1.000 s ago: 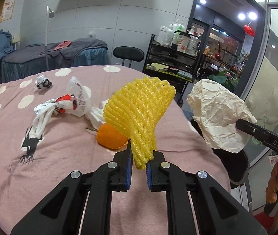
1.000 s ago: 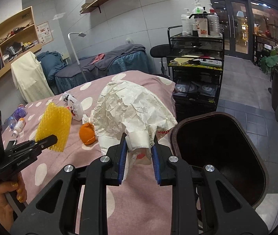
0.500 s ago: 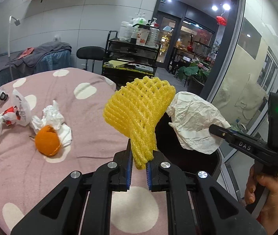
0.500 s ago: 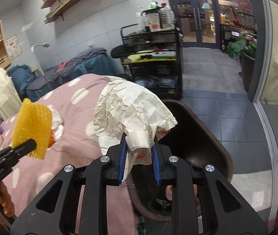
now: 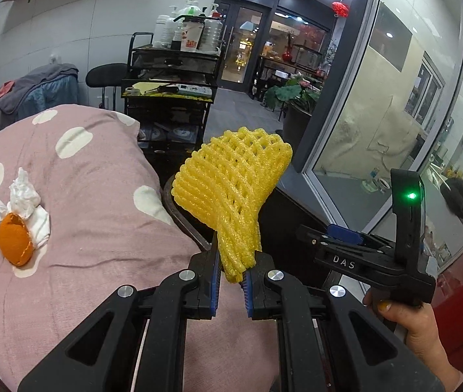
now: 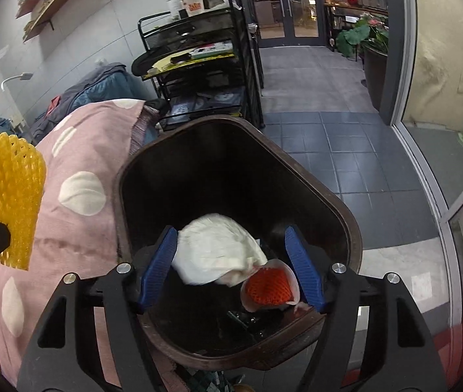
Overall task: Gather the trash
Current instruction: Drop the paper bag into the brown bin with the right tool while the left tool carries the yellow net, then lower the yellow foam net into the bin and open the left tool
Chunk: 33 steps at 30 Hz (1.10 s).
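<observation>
Bin [image 6: 350, 225] rim abuts bed [image 5: 101, 215]; right gripper [image 6: 231, 269] opening above, paper [image 6: 215, 254] loose.

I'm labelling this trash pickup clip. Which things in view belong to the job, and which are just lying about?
Job:
- yellow foam net, clamped in the left gripper
- crumpled white paper, dropping between the opening right gripper jaws
- dark bin
- orange peel and tissues on the bed

Lying about:
- black cart
- bottles
- potted plant
</observation>
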Available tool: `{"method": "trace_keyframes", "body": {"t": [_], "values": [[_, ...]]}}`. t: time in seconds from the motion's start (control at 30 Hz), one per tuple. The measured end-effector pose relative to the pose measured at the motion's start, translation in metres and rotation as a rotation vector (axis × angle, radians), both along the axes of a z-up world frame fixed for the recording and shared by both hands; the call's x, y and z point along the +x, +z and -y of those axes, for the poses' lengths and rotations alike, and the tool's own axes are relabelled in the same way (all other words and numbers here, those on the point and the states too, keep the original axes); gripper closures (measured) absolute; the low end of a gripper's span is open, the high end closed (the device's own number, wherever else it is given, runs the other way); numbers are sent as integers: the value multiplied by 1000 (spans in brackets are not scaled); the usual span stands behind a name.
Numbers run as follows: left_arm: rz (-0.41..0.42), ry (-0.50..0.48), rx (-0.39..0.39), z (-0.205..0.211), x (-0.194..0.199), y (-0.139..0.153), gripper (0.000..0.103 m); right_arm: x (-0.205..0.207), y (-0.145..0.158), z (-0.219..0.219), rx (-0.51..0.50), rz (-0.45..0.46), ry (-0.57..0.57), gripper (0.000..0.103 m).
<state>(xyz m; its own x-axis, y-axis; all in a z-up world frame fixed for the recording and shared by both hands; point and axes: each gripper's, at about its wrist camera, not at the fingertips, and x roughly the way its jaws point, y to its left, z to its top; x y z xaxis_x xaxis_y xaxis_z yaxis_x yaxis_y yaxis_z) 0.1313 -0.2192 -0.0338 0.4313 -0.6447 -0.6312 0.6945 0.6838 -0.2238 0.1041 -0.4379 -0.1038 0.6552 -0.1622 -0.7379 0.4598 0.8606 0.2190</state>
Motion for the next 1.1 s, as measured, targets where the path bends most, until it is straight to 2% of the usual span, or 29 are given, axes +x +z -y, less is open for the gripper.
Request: {"method": "trace_keyframes", "body": {"t": [0.43, 0.6, 0.7, 1.0, 1.07, 1.1], "values": [[-61, -108, 93, 58, 1, -31, 91, -31, 12, 13, -90, 20, -77, 30], [-58, -125, 120, 72, 2, -34, 91, -41, 21, 19, -122, 39, -117, 27], [-57, -138, 139, 81, 4, -36, 91, -44, 24, 25, -124, 47, -145, 25], [-78, -166, 188, 103, 7, -47, 91, -55, 27, 43, -120, 43, -210, 24], [-86, -172, 196, 106, 8, -50, 88, -57, 26, 47, -119, 41, -220, 24], [-87, -176, 199, 107, 8, -51, 78, -58, 26, 48, -118, 39, -226, 24]]}}
